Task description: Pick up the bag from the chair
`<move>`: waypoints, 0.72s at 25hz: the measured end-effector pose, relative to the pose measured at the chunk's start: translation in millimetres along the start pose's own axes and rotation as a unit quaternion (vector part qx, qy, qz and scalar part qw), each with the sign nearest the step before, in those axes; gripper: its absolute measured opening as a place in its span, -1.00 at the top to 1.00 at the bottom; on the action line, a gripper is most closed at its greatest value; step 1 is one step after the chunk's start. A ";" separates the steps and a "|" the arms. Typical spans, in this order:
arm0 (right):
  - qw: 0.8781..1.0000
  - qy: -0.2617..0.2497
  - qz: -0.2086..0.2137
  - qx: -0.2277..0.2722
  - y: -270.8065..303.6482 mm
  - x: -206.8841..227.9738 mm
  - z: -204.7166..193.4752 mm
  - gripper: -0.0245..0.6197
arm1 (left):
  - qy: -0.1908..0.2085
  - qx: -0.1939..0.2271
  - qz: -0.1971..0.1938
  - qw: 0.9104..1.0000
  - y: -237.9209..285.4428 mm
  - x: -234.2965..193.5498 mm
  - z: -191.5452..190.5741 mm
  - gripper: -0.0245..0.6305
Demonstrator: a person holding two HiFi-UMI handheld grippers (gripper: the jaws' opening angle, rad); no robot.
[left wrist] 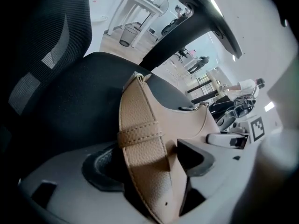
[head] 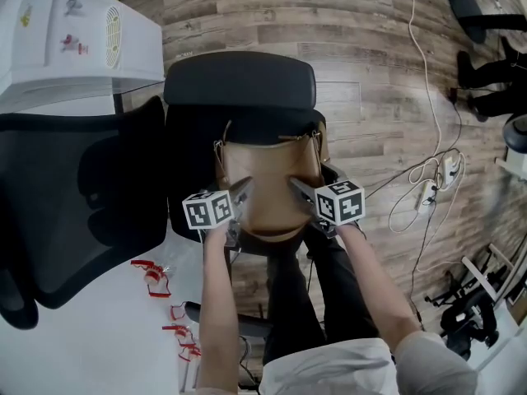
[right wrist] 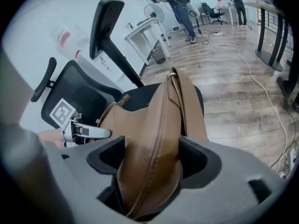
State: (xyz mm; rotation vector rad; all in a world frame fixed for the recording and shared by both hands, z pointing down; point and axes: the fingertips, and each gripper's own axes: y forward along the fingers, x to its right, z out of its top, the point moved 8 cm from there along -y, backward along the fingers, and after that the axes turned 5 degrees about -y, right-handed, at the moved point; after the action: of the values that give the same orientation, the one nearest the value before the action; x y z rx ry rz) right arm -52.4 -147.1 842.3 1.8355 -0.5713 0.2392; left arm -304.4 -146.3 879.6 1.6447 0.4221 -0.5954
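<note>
Resting upright on the black chair [head: 239,85] seat, the tan bag [head: 268,179] looks soft, light leather (likely to sag), best pinched at its stitched side seams; left gripper [head: 241,194] and right gripper [head: 300,192] each clamp one end of it between closed jaws

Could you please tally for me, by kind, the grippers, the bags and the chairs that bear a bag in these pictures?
Grippers: 2 (left gripper, right gripper)
Bags: 1 (tan bag)
Chairs bearing a bag: 1 (black chair)
Total: 4
</note>
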 end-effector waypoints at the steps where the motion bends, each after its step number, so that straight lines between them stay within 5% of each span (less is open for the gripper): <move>1: 1.000 -0.004 -0.001 0.001 -1.7 -1.6 -0.3 -0.17 | 0.007 0.003 0.006 1.000 -2.3 2.4 -0.6 -0.14; 18: 0.992 0.041 -0.038 0.111 -56.7 -27.3 -26.4 0.21 | 0.057 0.105 0.036 0.992 -41.0 47.8 -20.9 0.02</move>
State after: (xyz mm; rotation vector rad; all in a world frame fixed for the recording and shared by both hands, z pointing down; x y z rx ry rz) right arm -44.8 -101.6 792.0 2.0481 -0.4295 0.3352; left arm -287.2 -122.0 820.2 1.8939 0.3900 -0.5067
